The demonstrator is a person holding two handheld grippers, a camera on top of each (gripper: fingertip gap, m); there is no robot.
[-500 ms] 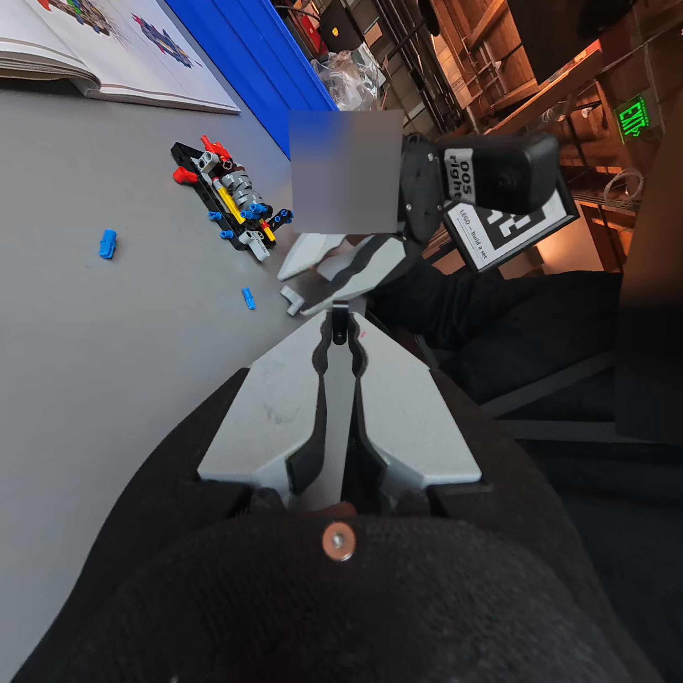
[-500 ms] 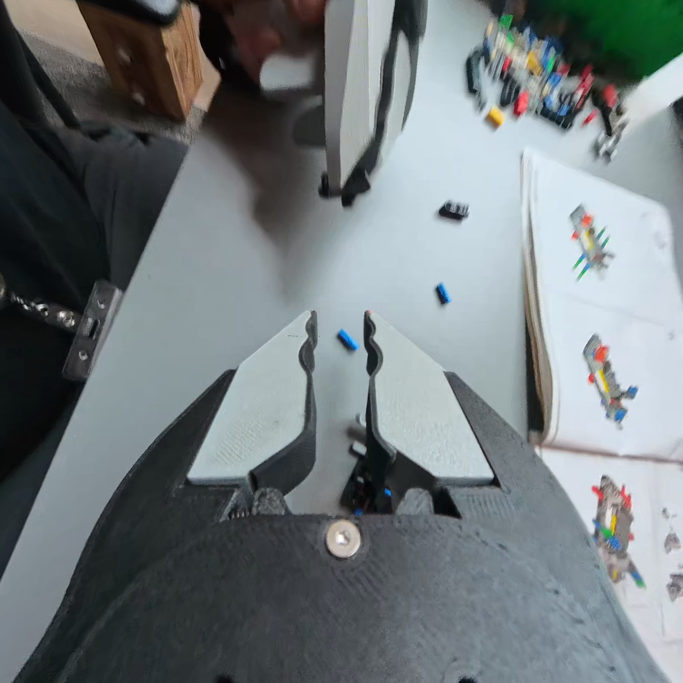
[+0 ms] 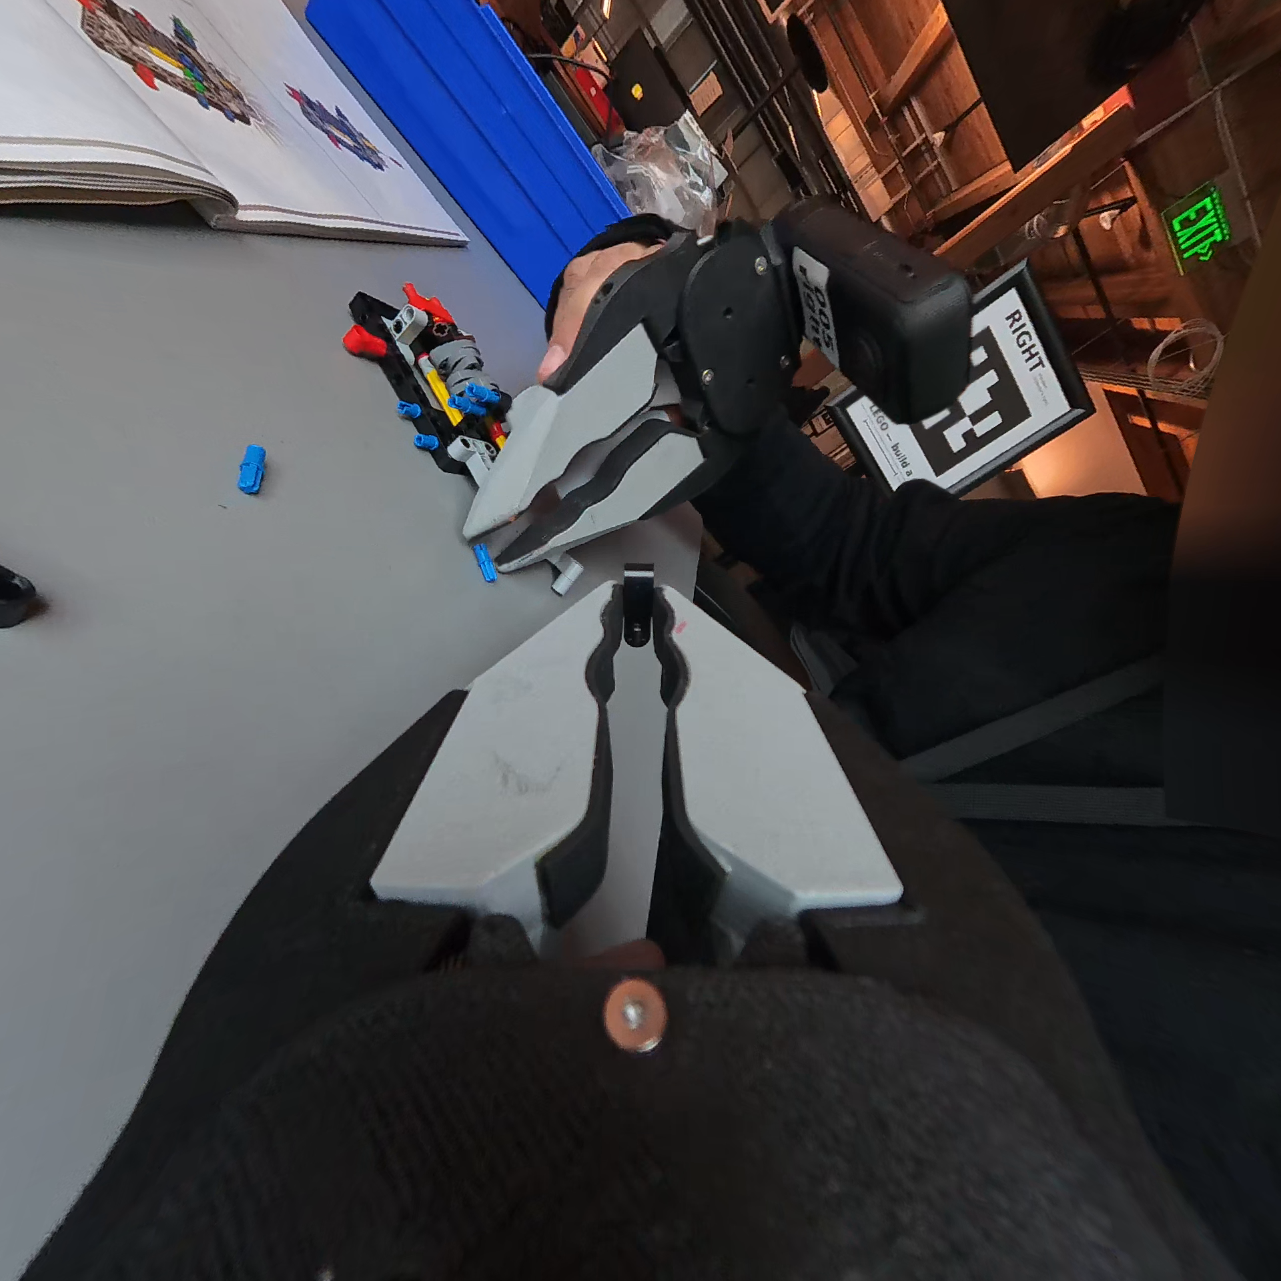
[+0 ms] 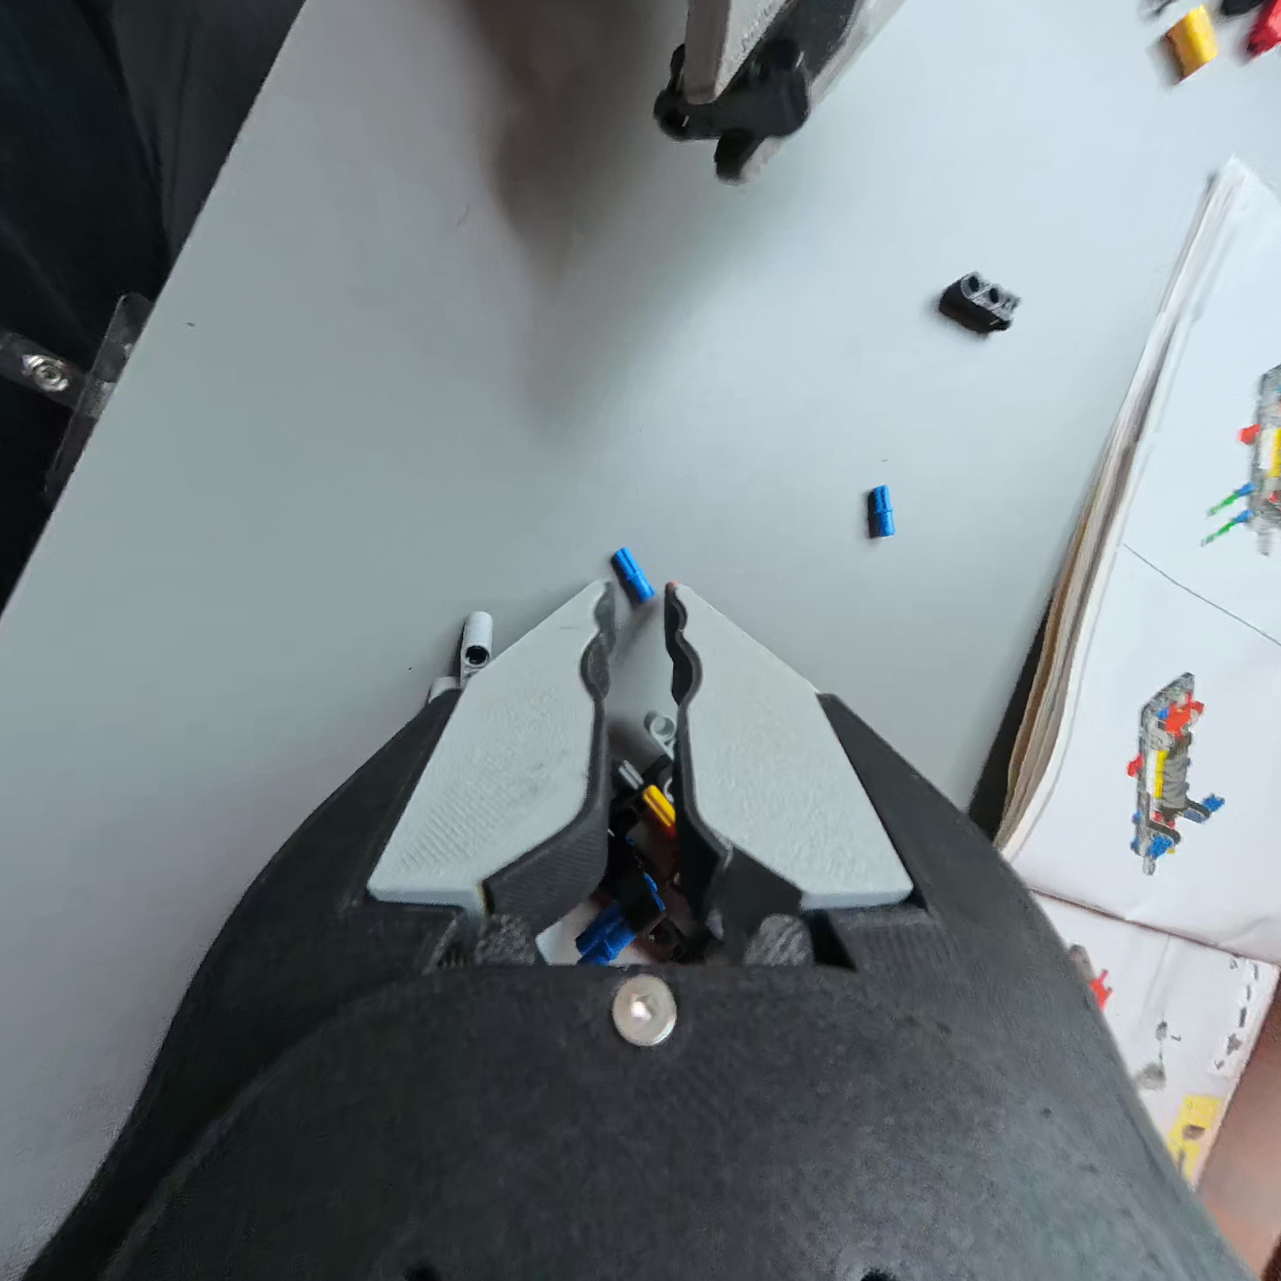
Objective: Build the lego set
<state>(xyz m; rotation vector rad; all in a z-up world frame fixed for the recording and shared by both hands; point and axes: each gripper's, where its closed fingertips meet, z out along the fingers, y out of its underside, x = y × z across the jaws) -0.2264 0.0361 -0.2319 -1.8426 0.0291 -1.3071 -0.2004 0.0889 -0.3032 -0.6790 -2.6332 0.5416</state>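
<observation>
The left gripper (image 3: pixel 636 610) pinches a black piece (image 3: pixel 638 604) at its tips. The right gripper (image 4: pixel 639 595), jaws slightly apart and empty, sits low over a blue pin (image 4: pixel 633 574) on the table (image 4: pixel 360 416), with the model (image 3: pixel 437 388) just behind it.

The table (image 3: pixel 173 693) is plain pale grey. Both grippers have light grey fingers with black inner pads and textured black bodies: left gripper (image 3: pixel 636 610), right gripper (image 4: pixel 639 596). The left gripper grips a black piece (image 3: pixel 636 610). The partly built model (image 3: pixel 433 378) is black with red, yellow, grey and blue parts. Two loose pins are blue: one far left (image 3: pixel 251 469), one near the right gripper's tips (image 4: pixel 633 574). A loose connector (image 4: pixel 979 303) is black. The instruction booklet (image 4: pixel 1178 693) is white with multicoloured diagrams. A blue panel (image 3: pixel 471 118) stands beyond the table.
</observation>
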